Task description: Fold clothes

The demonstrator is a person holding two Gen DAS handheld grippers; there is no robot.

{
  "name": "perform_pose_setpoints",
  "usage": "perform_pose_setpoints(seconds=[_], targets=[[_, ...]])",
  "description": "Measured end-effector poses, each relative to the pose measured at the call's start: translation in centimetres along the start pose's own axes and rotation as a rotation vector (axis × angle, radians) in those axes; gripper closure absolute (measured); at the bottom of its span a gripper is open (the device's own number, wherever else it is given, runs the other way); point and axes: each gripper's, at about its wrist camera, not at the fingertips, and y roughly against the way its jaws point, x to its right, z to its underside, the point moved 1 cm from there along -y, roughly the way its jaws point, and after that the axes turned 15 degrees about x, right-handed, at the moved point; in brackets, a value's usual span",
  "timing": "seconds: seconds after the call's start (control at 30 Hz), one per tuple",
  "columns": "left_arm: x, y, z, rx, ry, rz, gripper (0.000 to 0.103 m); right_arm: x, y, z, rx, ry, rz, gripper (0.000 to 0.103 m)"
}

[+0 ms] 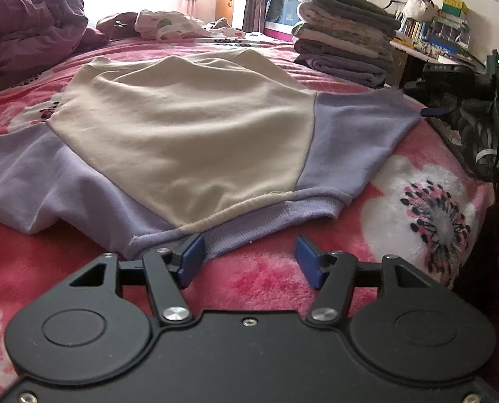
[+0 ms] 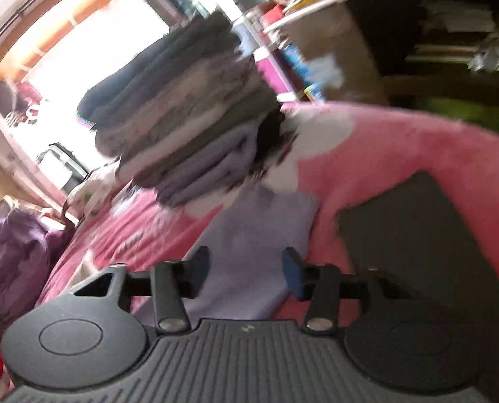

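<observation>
Mostly blurred: right wrist view is smeared; a dark slab beside the sleeve is unidentifiable.
Cut off: shirt's left sleeve runs past the frame edge.
Shirt: spread flat mid-bed, hem toward the near edge.
Stack: folded clothes at the bed's far right edge.
Left gripper: tilted down at the hem, jaws apart, gripping nothing.
Right gripper: tilted, jaws apart over the lilac sleeve, pads not pressing it.

We find bare blanket open near the sweatshirt hem; the folded stack and quilt block the far corners.
</observation>
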Motion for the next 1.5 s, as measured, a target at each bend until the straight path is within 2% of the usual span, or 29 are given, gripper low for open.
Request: perform_pose_setpoints(seconds=[0.07,0.17,0.27,0.33,0.4,0.57,0.7,0.77,0.9,1.0,1.03,1.07,1.13,1.17,1.2,1.3,1.37,1.5], targets=[[-0.3,0.7,-0.2,0.021,0.016,-0.002,0.043,-1.3,0.8,-0.1,0.008,0.042,-0.025,0.04],[-1.0,1.8,-0.4,0.047,0.042,-0.012,0.043,-3.6,1.7,0.9,-0.02,0.113,-0.131,0.04],[-2.0,2.6,-0.3,0.054,0.07,-0.035,0.043,-5.6,0.7,2.2,-0.084,0.195,-0.197,0.041],[-2.4,3.0,-0.2,0.054,0.071,-0.047,0.043,-5.4,-0.4,2.0,-0.08,0.195,-0.169,0.041],[-2.8,3.4,0.0,0.054,0.073,-0.06,0.043,-3.8,-1.9,0.9,-0.062,0.095,-0.112,0.03],[-4.2,3.7,0.4,0.044,0.105,-0.103,0.043,0.2,-5.4,-2.3,-0.016,-0.065,-0.003,0.03],[-5.2,3.7,0.4,0.05,0.145,-0.122,0.043,1.9,-6.4,-4.3,0.033,-0.169,0.039,0.029],[-5.5,3.5,0.3,0.051,0.173,-0.121,0.043,1.7,-5.9,-4.3,0.047,-0.221,-0.001,0.029],[-5.6,3.2,0.2,0.048,0.183,-0.12,0.043,-0.3,-6.7,-2.9,-0.039,-0.218,-0.141,0.03],[-5.9,3.3,0.0,0.059,0.199,-0.124,0.043,-0.3,-8.2,-2.4,-0.061,-0.134,-0.069,0.031],[-6.1,3.4,-0.2,0.066,0.202,-0.128,0.043,0.2,-8.6,-2.4,-0.068,-0.121,-0.037,0.036],[-6.4,3.6,-0.3,0.075,0.208,-0.134,0.043,0.7,-9.1,-2.3,-0.074,-0.108,-0.004,0.045],[-7.3,4.0,-0.6,0.099,0.24,-0.15,0.043,0.5,-8.9,-2.7,-0.06,-0.082,0.007,0.039],[-7.8,4.2,-0.8,0.11,0.258,-0.161,0.043,0.0,-8.4,-2.8,-0.048,-0.067,-0.008,0.03],[-8.4,4.4,-0.9,0.119,0.278,-0.173,0.043,-0.6,-7.7,-2.9,-0.04,-0.044,-0.037,0.029],[-10.7,4.9,-1.4,0.15,0.35,-0.233,0.043,-2.6,-5.4,-2.5,-0.034,0.023,-0.111,0.029],[-12.6,5.4,-1.8,0.167,0.403,-0.298,0.043,-4.1,-3.5,-1.5,-0.039,0.057,-0.173,0.03],[-18.3,6.8,-1.8,0.208,0.595,-0.433,0.043,-7.5,1.4,2.8,-0.1,0.118,-0.309,0.031]])
